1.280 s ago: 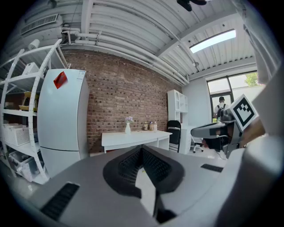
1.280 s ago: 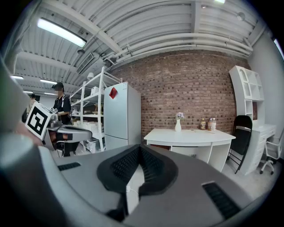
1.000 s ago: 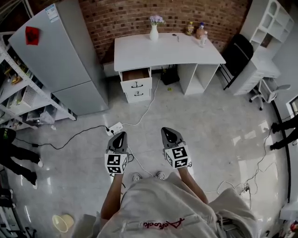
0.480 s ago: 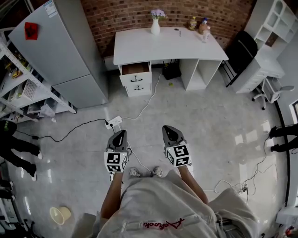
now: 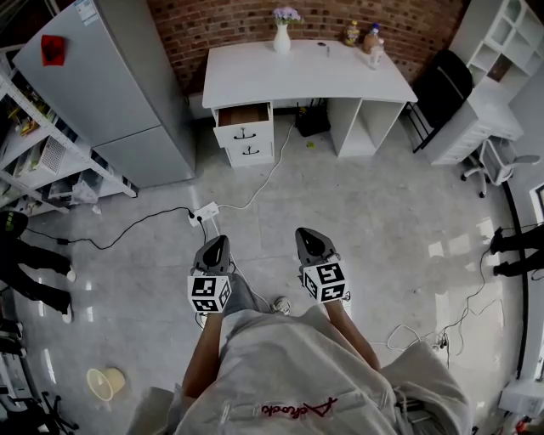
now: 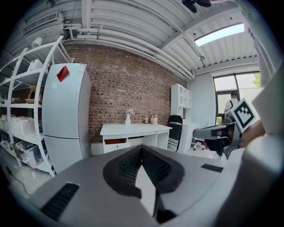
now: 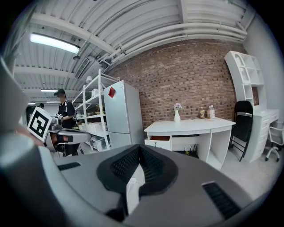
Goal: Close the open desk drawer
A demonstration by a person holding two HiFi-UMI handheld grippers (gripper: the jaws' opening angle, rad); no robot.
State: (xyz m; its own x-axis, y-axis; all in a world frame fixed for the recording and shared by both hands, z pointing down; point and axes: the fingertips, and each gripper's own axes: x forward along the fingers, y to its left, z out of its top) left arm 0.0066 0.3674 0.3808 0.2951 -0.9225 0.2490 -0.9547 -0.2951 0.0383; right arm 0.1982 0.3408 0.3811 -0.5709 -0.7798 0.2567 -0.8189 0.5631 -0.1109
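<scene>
White desk stands against the brick wall at the far side of the room, and its top left drawer is pulled out, brown inside showing; the drawer below it is shut. A fridge stands just to the desk's left.

Both grippers are held out in front of the person, well apart from the desk. The left gripper has its jaws pressed together with nothing between them, and so does the right gripper. Each gripper view looks across open floor at the drawer, small and distant.

Compared with a second ago, the two shoes no longer stand side by side: one leg now swings forward between the grippers, and the desk shows slightly wider in the head view. The drawer itself has not moved. That reads as a walk toward the desk, so the task is only in its approach; no contact is yet possible. A power strip and its cables lie on the floor between the person and the drawer, a likely thing to step over.
</scene>
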